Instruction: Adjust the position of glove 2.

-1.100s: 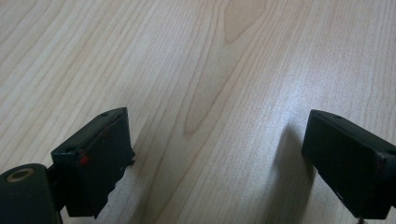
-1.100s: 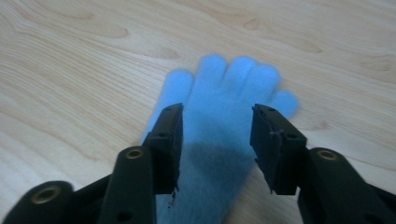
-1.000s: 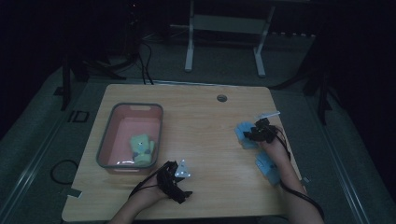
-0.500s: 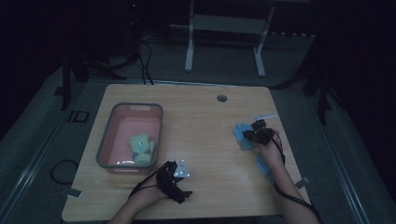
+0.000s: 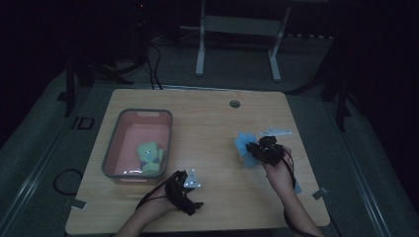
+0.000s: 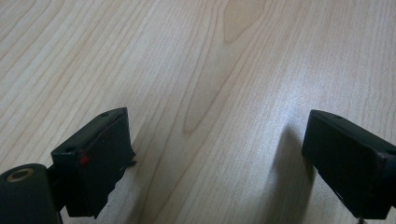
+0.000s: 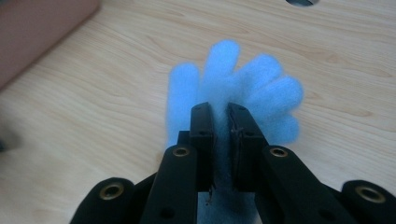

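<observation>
The right tongs (image 7: 221,122) pinch a fluffy light blue glove of soft fleece (image 7: 243,88). In the right gripper view the two black jaws stand almost together, with only a thin fold of the blue fabric between them. The glove spreads out ahead of the jaw tips: one longer finger points up, one goes to the left of the jaws, and several short rounded fingers fan out to the right. Its surface looks fuzzy and its edges are blurred.

In the high view the right tongs (image 5: 260,149) are held over the right half of the light wooden bench (image 5: 212,133), and the blue glove (image 5: 243,143) sticks out from them toward the left. I cannot tell whether the glove touches the bench or hangs just above it. A second piece of the same blue colour (image 5: 297,186) shows at the person's right forearm, behind the right tongs. A small pale flat object (image 5: 274,132) lies on the bench just beyond the right tongs; its kind is not clear.

The left tongs (image 5: 184,193) are near the front edge of the bench, well apart from the glove. In the left gripper view their jaws are spread wide, with only bare wood grain between them (image 6: 217,154).

Beyond the left tongs and to their left stands a pink rectangular plastic tub with a grey rim (image 5: 118,143). Inside it, in the corner nearest these tongs, lies a pale yellow-green soft item (image 5: 149,156).
</observation>
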A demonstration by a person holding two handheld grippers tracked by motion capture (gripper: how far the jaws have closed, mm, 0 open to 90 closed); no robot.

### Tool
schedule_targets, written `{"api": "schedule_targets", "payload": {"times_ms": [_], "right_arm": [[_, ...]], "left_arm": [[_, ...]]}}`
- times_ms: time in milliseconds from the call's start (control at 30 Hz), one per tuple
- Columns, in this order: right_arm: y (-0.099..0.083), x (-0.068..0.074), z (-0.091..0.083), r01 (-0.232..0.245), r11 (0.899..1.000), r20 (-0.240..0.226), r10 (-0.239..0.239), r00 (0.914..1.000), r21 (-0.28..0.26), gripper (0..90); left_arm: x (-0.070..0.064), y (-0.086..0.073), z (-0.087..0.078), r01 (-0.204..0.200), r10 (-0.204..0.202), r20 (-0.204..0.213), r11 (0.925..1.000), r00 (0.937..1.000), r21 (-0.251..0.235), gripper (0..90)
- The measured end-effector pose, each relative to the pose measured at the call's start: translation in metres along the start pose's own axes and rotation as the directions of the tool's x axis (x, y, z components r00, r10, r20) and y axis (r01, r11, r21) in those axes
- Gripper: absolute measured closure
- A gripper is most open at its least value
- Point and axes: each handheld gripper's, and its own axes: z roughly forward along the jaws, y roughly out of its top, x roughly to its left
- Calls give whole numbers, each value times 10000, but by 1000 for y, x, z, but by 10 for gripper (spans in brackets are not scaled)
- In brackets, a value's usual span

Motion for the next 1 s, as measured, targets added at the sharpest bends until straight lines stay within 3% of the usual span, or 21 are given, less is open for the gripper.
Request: {"api": "schedule_targets", "payload": {"times_ms": [233, 333, 500, 567, 733, 900, 1000], "right_arm": [[-5, 25, -15, -24, 9998, -245, 20, 9997, -192, 818], [-10, 34, -14, -145, 9996, -474, 132, 9988, -255, 818], [-21, 45, -2, -16, 10000, -521, 20, 9986, 84, 818], [-25, 46, 5, -51, 9995, -618, 70, 9981, 315, 817], [-36, 46, 22, -34, 9975, -517, 70, 9986, 702, 812], [-43, 45, 34, 11, 9945, -404, 32, 9992, 1050, 761], [-50, 41, 44, -194, 9906, -304, 238, 9993, 1356, 701]], "left_arm": [[0, 0, 0, 29, -29, 10, 10000, 10000, -42, 87], [1, -1, 1, -49, 49, -12, 9999, 10000, -150, 87], [-1, -1, 1, 24, -20, 95, 9988, 10000, -481, 87], [0, -2, 1, -134, 137, 80, 9993, 9999, -360, 87], [-1, -1, 0, -94, 101, 139, 9987, 9999, -503, 87], [-1, -1, 0, -148, 154, 144, 9989, 9998, -452, 87], [-1, -2, 0, 2, 9, 199, 9985, 9998, -540, 87]]}}
